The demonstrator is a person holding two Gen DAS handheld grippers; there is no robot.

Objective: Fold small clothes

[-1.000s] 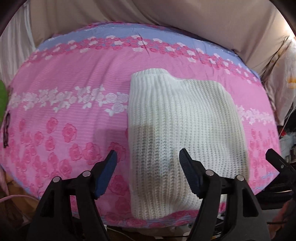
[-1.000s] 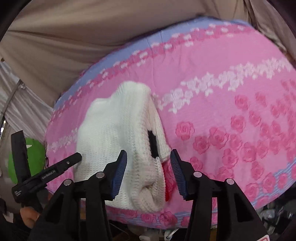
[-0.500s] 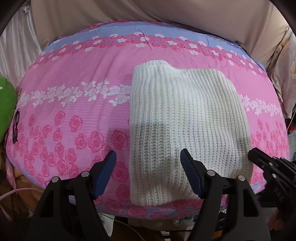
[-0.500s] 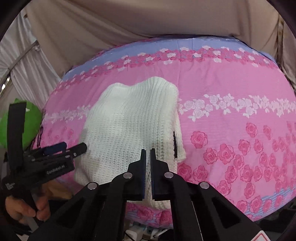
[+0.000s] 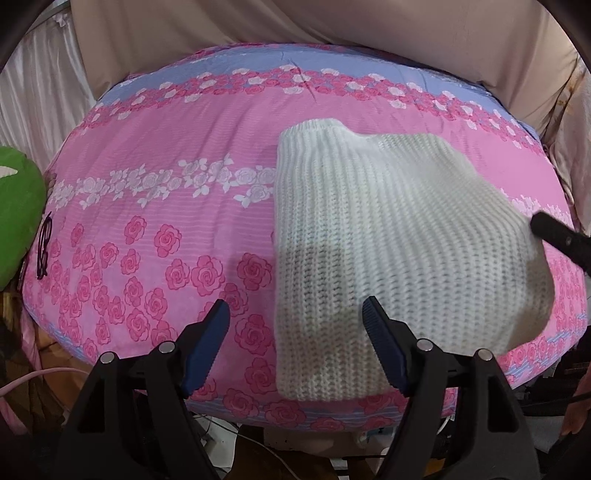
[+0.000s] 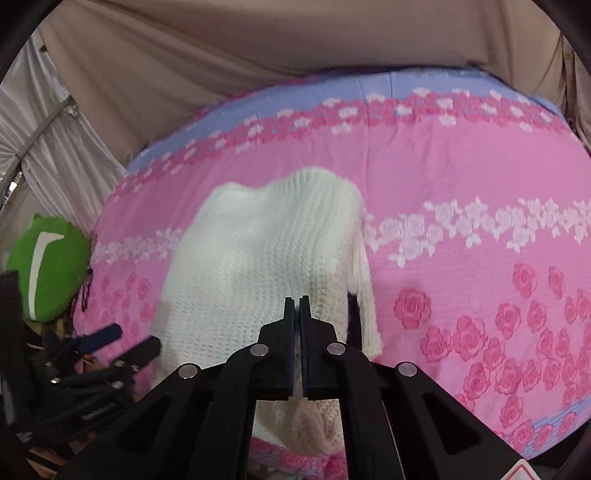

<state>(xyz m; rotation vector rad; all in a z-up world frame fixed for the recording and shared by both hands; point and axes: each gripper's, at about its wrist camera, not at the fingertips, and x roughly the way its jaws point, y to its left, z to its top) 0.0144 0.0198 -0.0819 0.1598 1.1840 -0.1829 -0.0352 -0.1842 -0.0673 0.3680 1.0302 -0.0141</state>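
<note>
Since the earlier frames, the right gripper [image 6: 295, 306] had been closed from a wide gap to nearly touching blue pads, and the right edge of the white knit sweater [image 5: 388, 236] had been lifted. Whether knit was pinched between the pads could not be told; the sweater's near edge was seen bunched beneath them. The left gripper [image 5: 295, 314] was held spread wide, with nothing between its fingers, low over the sweater's near left corner.

The sweater was laid folded on a bed covered by a pink rose-print sheet [image 5: 155, 192] with a blue band along the far edge. A beige curtain [image 5: 295, 22] was hung behind the bed. A green cushion [image 6: 48, 262] was seen beside the bed's left end, with dark-framed glasses [image 5: 43, 251] at the sheet's edge.
</note>
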